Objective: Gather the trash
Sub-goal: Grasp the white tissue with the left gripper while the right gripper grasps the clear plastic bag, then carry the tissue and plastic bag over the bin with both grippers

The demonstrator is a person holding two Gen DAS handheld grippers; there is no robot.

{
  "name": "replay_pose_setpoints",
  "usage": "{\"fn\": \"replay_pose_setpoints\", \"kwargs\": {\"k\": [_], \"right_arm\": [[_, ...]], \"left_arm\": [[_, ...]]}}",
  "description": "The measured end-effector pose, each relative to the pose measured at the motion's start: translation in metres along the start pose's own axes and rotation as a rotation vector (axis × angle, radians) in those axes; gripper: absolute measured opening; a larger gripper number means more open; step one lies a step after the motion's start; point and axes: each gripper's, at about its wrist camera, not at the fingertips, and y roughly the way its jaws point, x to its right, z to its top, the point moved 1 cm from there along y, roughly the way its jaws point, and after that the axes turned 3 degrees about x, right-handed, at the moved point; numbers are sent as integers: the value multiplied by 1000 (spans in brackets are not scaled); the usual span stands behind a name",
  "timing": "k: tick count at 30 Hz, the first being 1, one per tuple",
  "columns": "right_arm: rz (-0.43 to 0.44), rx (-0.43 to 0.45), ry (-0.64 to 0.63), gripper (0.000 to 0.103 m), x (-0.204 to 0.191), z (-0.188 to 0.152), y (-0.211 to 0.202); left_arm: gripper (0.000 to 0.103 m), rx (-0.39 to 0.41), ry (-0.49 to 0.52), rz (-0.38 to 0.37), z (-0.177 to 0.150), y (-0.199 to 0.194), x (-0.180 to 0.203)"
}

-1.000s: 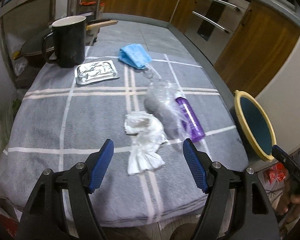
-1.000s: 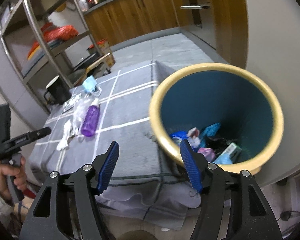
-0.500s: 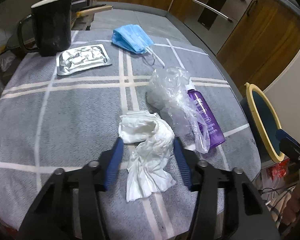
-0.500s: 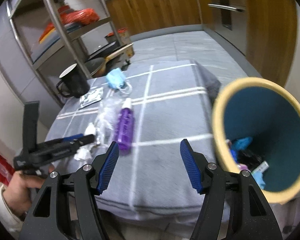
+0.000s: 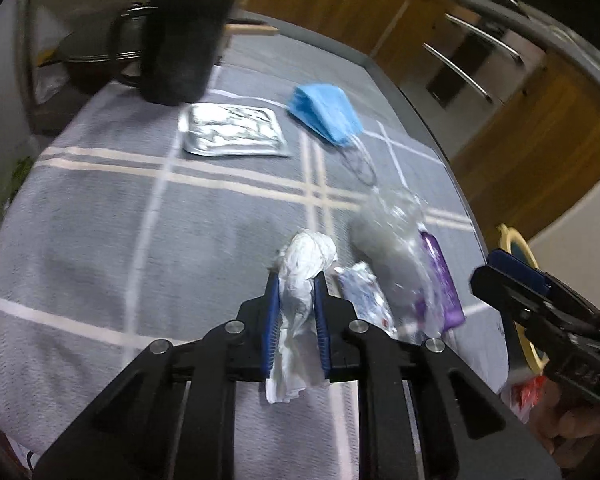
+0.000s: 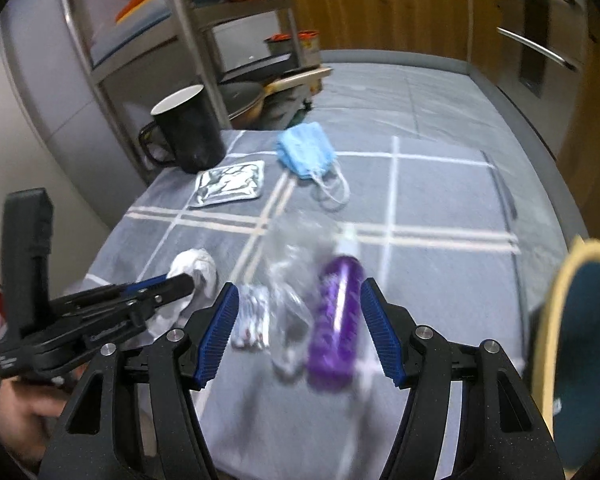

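Grey cloth [image 5: 100,240] mostly bare; bin [image 6: 580,320] beyond edge.

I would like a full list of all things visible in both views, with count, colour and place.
Crumpled tissue: one, white, clamped in left hand-held gripper.
Plastic spray bottle: one, purple, on cloth near right edge.
Crumpled plastic bag: one, clear, beside bottle.
Small printed wrapper: one, white-blue, beside tissue.
Foil packet: one, silver, before mug.
Face mask: one, blue, far side.
Mug: one, black, far left.
Checked tablecloth: one, grey.
Bin: one, teal, yellow rim, right.
Left hand-held gripper: shut.
Right hand-held gripper: open, empty.
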Motion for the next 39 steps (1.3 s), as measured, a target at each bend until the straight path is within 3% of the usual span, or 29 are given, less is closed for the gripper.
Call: {"fn": "replay_pose_setpoints", "kwargs": {"k": [8, 10, 13, 15, 22, 29, 39], "right_arm": [[-27, -74, -70, 59, -15, 12, 45], [-34, -96, -76, 55, -16, 9, 55], [-40, -110, -89, 38, -18, 5, 62], [-31, -101, -84, 35, -17, 5, 61], [5, -17, -58, 34, -15, 17, 29], [46, 89, -11, 34, -2, 26, -29], [19, 137, 46, 34, 38, -13, -94]], "left_arm": [[16, -16, -36, 9, -2, 5, -11], [16, -18, -42, 12, -3, 8, -13], [16, -13, -45, 12, -3, 8, -14], [16, -5, -44, 9, -3, 7, -13], [15, 42, -59, 11, 1, -3, -13], [15, 112, -49, 5, 6, -25, -5], [15, 132, 11, 7, -7, -54, 14]]}}
